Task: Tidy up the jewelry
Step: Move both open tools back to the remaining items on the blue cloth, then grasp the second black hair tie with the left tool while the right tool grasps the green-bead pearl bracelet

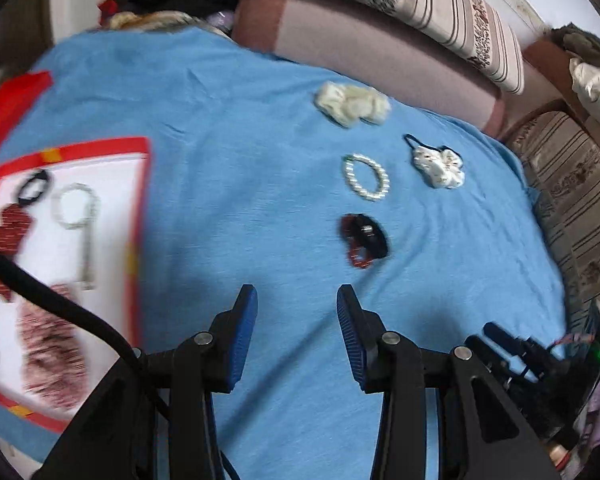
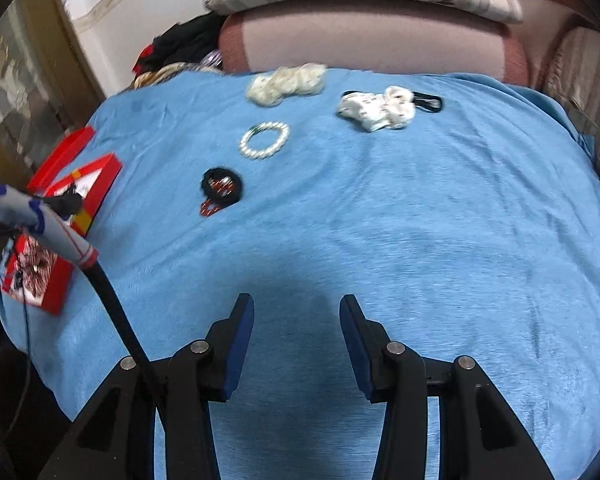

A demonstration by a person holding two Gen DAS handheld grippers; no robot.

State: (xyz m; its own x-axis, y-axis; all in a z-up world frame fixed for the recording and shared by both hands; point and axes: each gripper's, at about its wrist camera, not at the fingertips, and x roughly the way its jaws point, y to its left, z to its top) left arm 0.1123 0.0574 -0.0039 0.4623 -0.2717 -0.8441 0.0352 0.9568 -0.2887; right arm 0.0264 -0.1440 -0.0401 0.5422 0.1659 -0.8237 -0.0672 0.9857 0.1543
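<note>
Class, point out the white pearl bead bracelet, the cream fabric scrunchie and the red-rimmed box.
White pearl bead bracelet [image 1: 366, 177], left wrist view, on its beads.
Cream fabric scrunchie [image 1: 352, 104], left wrist view, middle folds.
Red-rimmed box [image 1: 140, 200], left wrist view, right rim.

Blue cloth [image 2: 380, 220]: pearl bracelet [image 2: 264, 139], scrunchies [image 2: 286, 82], red box [image 1: 138, 200].

Pearl bracelet [image 1: 366, 177], black-red bracelet [image 1: 363, 240] flat on blue cloth [image 1: 240, 120].
</note>
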